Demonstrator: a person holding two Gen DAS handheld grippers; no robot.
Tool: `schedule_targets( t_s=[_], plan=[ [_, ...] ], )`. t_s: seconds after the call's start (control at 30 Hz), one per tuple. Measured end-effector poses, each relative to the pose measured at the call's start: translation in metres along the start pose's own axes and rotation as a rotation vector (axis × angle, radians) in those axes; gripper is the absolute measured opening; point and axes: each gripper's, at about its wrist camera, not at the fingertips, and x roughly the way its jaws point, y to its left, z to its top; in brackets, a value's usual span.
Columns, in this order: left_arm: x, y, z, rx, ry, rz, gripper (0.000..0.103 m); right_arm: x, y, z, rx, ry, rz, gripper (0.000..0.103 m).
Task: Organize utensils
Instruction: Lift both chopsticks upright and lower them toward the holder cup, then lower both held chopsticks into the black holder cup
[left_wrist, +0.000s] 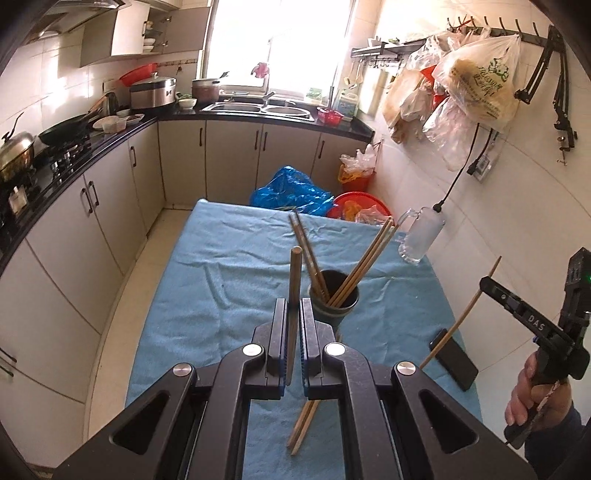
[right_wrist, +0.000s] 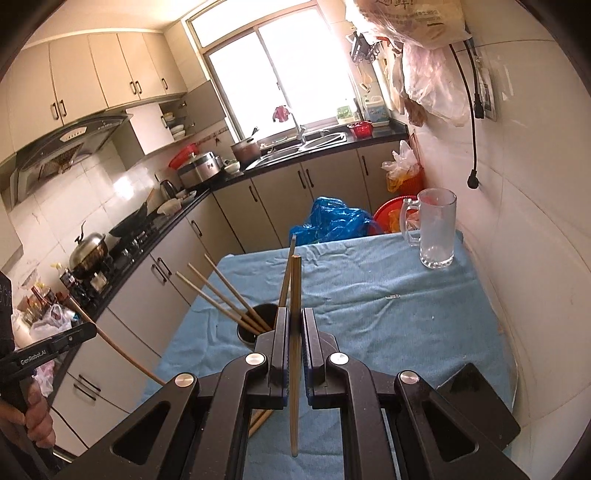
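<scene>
A chopstick (left_wrist: 294, 295) is pinched upright in the left hand-held gripper (left_wrist: 293, 314), another chopstick (right_wrist: 294, 332) in the right hand-held gripper (right_wrist: 294, 325), and each should be lowered slowly into the dark cup (left_wrist: 334, 301) at frame centre on the bench (left_wrist: 221, 277).

A blue cloth (left_wrist: 229, 280) is spread over the table. A glass mug (right_wrist: 436, 230) is set at its two o'clock corner, a black phone (left_wrist: 453, 357) at four o'clock. A blue bag (left_wrist: 291, 192) and red basin (left_wrist: 356, 205) are seen beyond at twelve o'clock.
</scene>
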Motion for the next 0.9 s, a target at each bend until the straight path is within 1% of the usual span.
schedule_targets(
  t_s=[0.3,0.5,0.67,0.9],
  plan=[
    [-0.001,-0.021,0.035,0.033,-0.034,-0.045,0.005,0.003,-0.003,0.024,0.026,-0.035,0.012,0.006],
    [0.001,-0.036,0.062,0.062,-0.068,-0.067,0.005,0.008,0.000,0.046,0.036,-0.063,0.016,0.006],
    [0.011,-0.040,0.083,0.063,-0.080,-0.076,0.005,0.015,0.006,0.063,0.051,-0.094,0.017,0.006],
    [0.032,-0.038,0.108,0.039,-0.081,-0.104,0.005,0.033,0.015,0.082,0.070,-0.110,0.009,0.006]
  ],
)
